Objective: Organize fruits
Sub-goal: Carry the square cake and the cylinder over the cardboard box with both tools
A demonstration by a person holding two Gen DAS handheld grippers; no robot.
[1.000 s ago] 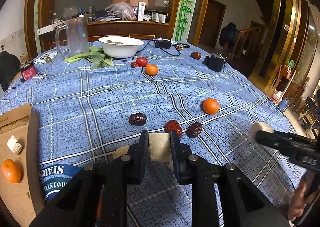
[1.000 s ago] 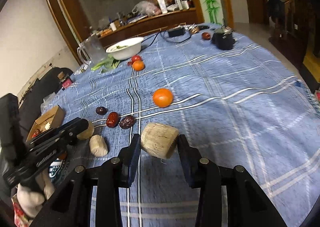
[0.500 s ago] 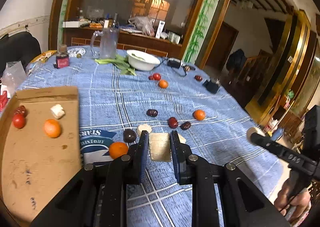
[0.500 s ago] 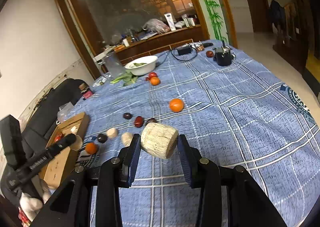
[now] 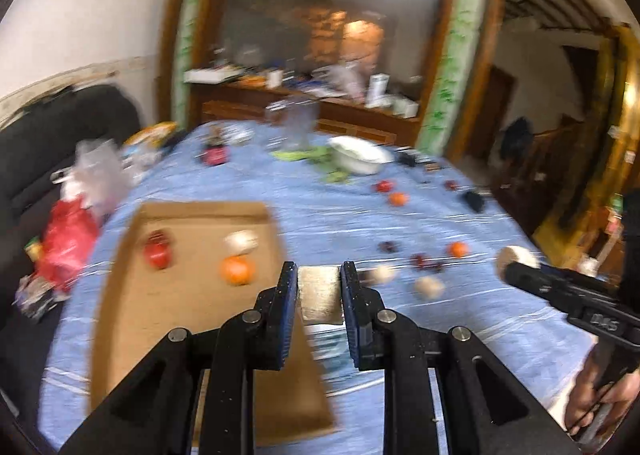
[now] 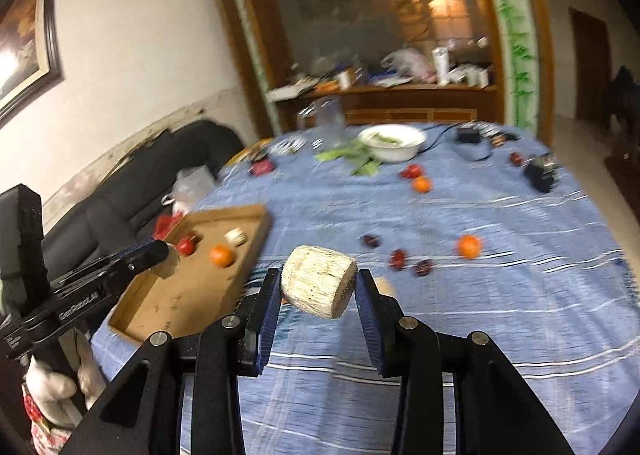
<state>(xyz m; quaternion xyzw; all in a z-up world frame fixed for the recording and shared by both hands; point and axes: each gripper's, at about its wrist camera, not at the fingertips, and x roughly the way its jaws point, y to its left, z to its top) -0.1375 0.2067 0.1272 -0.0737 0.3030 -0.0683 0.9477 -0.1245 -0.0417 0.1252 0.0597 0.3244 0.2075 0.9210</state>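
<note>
Now both grippers are up in the air over the desk [image 6: 520, 295] with the blue cloth, and each one is carrying something. The left gripper [image 5: 319, 295] is pinching a small pale chunk [image 5: 320, 293] tight between its blue pads. The right gripper [image 6: 318, 295] is squeezing a bigger pale round piece [image 6: 318, 281], which sits tilted between its pads. The brown cardboard box [image 5: 120, 315] lies on the near left side of the desk. Inside it are an orange [image 5: 237, 270], a red fruit [image 5: 158, 251] and a white piece [image 5: 241, 241]. More oranges and dark red fruits are scattered farther right, near the middle of the desk. I think the job right now is to carry both pieces to the box. To do it well, each gripper should keep a firm squeeze until it is right over a bare spot in the box. It should come down low before letting go, so the piece does not bounce or roll out. The two grippers should go one at a time, so they do not bump.
</note>
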